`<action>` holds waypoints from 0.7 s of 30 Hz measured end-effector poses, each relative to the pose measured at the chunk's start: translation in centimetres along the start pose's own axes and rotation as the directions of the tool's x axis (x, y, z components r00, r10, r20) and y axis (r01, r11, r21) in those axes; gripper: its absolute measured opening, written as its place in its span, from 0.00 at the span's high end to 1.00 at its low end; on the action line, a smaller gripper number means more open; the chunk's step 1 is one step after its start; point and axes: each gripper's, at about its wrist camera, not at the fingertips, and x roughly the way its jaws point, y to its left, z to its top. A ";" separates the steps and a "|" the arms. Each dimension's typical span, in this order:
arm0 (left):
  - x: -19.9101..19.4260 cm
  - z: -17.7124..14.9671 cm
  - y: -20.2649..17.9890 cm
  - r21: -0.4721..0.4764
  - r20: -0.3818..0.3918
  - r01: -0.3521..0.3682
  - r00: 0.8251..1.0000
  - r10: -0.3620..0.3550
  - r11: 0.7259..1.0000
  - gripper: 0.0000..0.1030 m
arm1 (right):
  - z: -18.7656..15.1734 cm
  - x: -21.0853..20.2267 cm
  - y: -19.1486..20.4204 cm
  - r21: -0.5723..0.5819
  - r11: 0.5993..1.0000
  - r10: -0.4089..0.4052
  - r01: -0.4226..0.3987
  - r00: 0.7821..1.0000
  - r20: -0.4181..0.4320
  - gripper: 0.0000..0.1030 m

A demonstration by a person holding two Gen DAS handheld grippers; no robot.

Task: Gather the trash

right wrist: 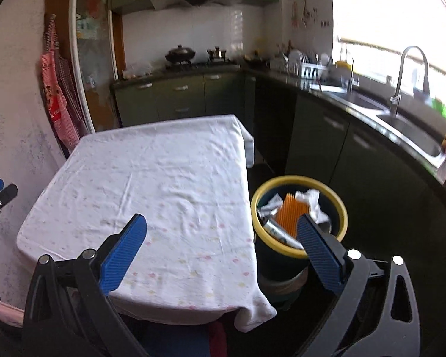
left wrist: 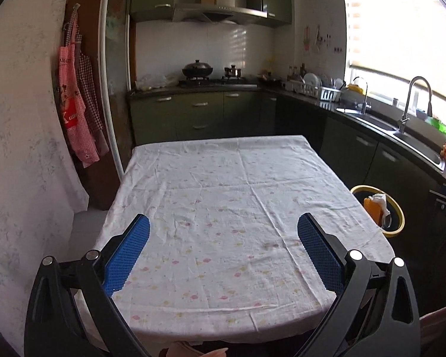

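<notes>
Hovering over the near end of the table (left wrist: 223, 208), the left gripper (left wrist: 223, 250) has its blue jaws spread wide and holds nothing; only the white flowered tablecloth (left wrist: 211, 178) shows between them. The right gripper (right wrist: 221, 248) is also wide open and holds nothing, one jaw over the cloth and the other in front of the trash bin (right wrist: 300, 250). This bin, dark with a yellow rim, stands on the dark floor (right wrist: 371, 223) just beside the right edge of the table, near its front corner. Inside it lie an orange ribbed piece (right wrist: 291, 212), crumpled white paper (right wrist: 310, 199) and a silvery wrapper (right wrist: 278, 229). The cloth hangs over every edge of the table and droops at the near right corner. The left edge of the table is close to the pale wall (left wrist: 23, 148). Between the bin and the dark green cabinets (right wrist: 356, 148) under the sink (right wrist: 416, 136) there is a strip of open floor. At the far end, the table stops short of the stove counter (left wrist: 193, 87).
</notes>
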 end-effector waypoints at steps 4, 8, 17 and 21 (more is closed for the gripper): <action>-1.3 0.0 0.8 -0.006 0.029 -0.006 1.000 0.006 1.000 0.05 | 0.3 -1.6 0.7 -0.010 1.000 -0.004 0.004 0.999 0.039 0.07; -2.6 0.3 1.4 -0.042 0.057 -0.017 0.998 0.019 0.999 0.05 | 0.3 -2.4 1.0 -0.023 1.000 -0.018 0.020 0.998 0.060 0.07; -3.2 0.8 1.2 -0.053 0.048 -0.009 0.999 0.011 0.999 0.05 | -0.4 -2.2 0.7 -0.021 0.998 -0.061 0.062 0.997 0.046 0.07; -3.0 0.9 1.4 -0.059 0.038 -0.011 0.999 0.013 0.998 0.05 | -0.4 -1.7 0.5 -0.015 0.998 -0.055 0.056 0.998 0.034 0.07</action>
